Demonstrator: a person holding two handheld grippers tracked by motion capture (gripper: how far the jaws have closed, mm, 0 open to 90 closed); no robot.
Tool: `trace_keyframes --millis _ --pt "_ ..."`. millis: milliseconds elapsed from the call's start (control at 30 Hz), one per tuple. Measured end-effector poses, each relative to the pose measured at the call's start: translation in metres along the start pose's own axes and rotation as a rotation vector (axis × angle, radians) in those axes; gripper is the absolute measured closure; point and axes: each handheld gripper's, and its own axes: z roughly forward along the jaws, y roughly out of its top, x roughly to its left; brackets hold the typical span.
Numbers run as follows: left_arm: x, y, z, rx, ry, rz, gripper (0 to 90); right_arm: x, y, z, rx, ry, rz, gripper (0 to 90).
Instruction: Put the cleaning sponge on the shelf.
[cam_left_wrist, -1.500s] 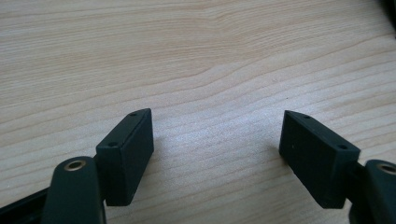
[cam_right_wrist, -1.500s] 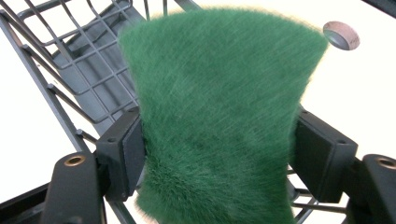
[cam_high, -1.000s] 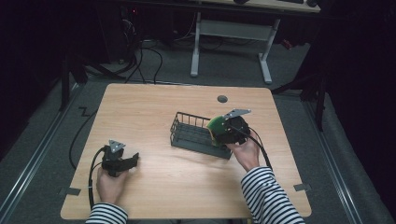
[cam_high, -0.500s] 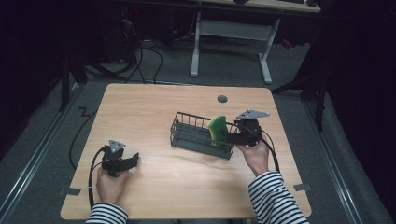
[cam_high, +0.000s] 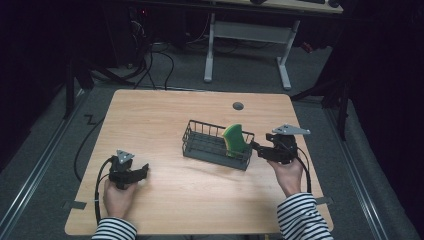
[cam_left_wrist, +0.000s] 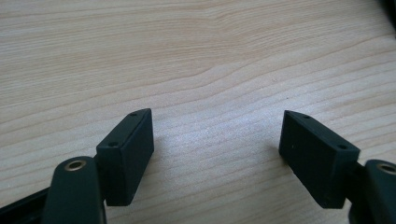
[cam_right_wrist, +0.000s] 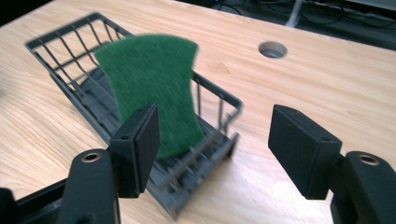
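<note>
Sponge (cam_high: 234, 138): stood upright in wire basket (cam_high: 200, 146), desk (cam_high: 165, 115) centre.
Right tool (cam_high: 256, 148): spread, at basket's 3 o'clock.
Left tool (cam_high: 144, 171): spread, at 8 o'clock.

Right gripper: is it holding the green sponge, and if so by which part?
No. The right gripper is open with nothing between its jaws; the green sponge stands leaning in the wire basket. The left gripper is open too.

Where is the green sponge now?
In the high view, the green sponge leans upright inside the wire basket at its right end, near the open right gripper.
</note>
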Motion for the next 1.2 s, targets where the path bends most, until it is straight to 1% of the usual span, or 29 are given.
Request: trace_keyframes --millis 67,133,167,233,333,367,400,567,700,767,1067,1200 --pt "0.0 0.0 0.0 0.0 0.0 0.0 26.7 -0.005 -0.005 -0.005 -0.013 -0.001 0.025 34.5" --pt "0.0 0.0 0.0 0.0 0.0 0.0 26.7 -0.009 -0.01 -0.009 -0.013 -0.008 0.041 34.6" --pt "0.0 0.0 0.0 0.0 0.0 0.0 26.7 -0.011 -0.013 -0.011 -0.019 -0.013 0.042 34.9" --pt "0.0 0.0 0.0 0.0 0.0 0.0 26.7 -0.015 -0.017 -0.016 -0.029 -0.014 0.062 35.1" --pt "0.0 0.0 0.0 0.0 0.0 0.0 26.7 -0.02 -0.025 -0.021 -0.031 -0.022 0.079 35.3" --pt "0.0 0.0 0.0 0.0 0.0 0.0 26.7 -0.021 -0.027 -0.023 -0.034 -0.026 0.078 35.4" --pt "0.0 0.0 0.0 0.0 0.0 0.0 26.7 -0.022 -0.029 -0.024 -0.035 -0.026 0.088 35.4" --pt "0.0 0.0 0.0 0.0 0.0 0.0 26.7 -0.027 -0.039 -0.029 -0.038 -0.034 0.105 35.6" --pt "0.0 0.0 0.0 -0.001 0.0 -0.001 26.8 -0.029 -0.048 -0.031 -0.039 -0.038 0.116 35.6" --pt "0.0 0.0 0.0 -0.001 0.0 -0.001 26.7 -0.03 -0.052 -0.032 -0.04 -0.037 0.134 35.6" --pt "0.0 0.0 0.0 -0.001 0.0 -0.001 26.7 -0.035 -0.074 -0.032 -0.04 -0.041 0.168 35.6" --pt "0.0 0.0 0.0 -0.001 0.001 -0.001 26.7 -0.037 -0.084 -0.031 -0.037 -0.042 0.197 35.6"
